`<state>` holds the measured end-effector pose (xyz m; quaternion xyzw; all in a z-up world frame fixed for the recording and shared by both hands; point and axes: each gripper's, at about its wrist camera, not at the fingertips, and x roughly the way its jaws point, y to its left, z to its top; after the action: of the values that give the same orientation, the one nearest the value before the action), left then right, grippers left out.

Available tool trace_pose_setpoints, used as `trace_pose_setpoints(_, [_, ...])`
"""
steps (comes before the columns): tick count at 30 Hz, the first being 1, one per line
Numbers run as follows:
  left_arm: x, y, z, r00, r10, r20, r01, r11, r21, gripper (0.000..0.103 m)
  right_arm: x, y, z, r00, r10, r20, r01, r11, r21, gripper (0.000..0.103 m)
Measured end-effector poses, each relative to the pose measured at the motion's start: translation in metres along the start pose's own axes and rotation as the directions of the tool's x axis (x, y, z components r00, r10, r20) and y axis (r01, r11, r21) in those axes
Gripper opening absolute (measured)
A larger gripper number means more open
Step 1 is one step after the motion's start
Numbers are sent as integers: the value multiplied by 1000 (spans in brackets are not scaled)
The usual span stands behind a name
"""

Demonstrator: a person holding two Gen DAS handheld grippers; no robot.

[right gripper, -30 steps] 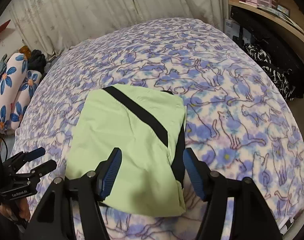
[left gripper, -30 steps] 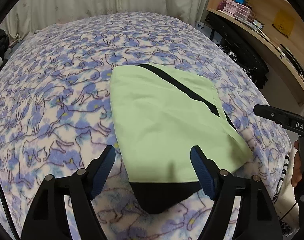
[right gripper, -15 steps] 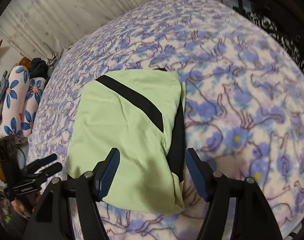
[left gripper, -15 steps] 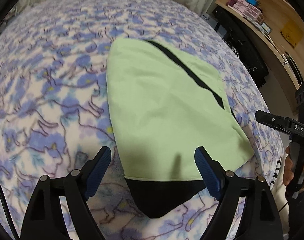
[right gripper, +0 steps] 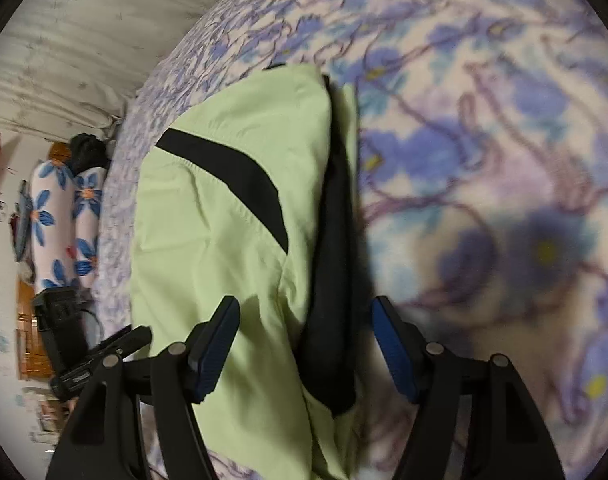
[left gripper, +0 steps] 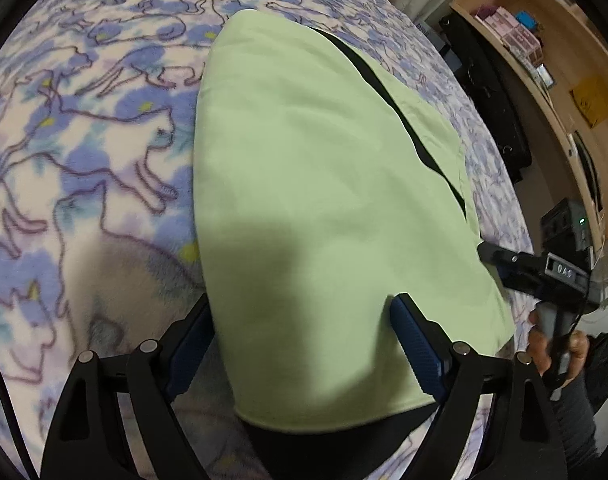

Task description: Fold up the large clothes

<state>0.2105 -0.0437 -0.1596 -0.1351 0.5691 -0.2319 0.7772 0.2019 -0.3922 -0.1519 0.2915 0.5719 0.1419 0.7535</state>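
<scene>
Clothing first: a pale green garment (left gripper: 324,208) with black trim lies folded on the bed, and both tongs are right down at its near end. The left gripper (left gripper: 304,344) has its blue-padded jaws spread wide, one on either side of the green cloth, gripping nothing; the near edge of the fabric lies between them and a black layer shows under that edge. The right gripper (right gripper: 304,344) is likewise spread apart, one finger (right gripper: 214,346) over the green cloth and the other over the blanket just beside the garment's black side panel (right gripper: 334,264). From the left wrist view the right gripper (left gripper: 544,276) shows at the garment's far corner, held in a hand (left gripper: 556,350).

A black diagonal stripe (right gripper: 228,184) crosses the top of the folded piece. Under it all is a fleece blanket (left gripper: 84,152) printed with blue and purple cats. Beyond the bed, a wooden shelf (left gripper: 560,56) stands on one side, flowered cushions (right gripper: 60,220) on the other, and pale curtains (right gripper: 84,40) hang behind.
</scene>
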Motion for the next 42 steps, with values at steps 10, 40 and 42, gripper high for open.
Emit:
trace_pose_setpoints(10, [28,-6,15,1000,-30,5,30,1000,2,99,39,3,25,992,123,-14,-123,992,13,70])
trace_pose_setpoints(40, [-127,-16,-4,938,157,309,-222,957,187,31,2,206,-29,972,-29,235,121,914,-387,11])
trace_pose_setpoints(42, [-153,2,2,928,167,334,-234,957,173,31,9,236,-27,971,16,241,87,908,-411,11])
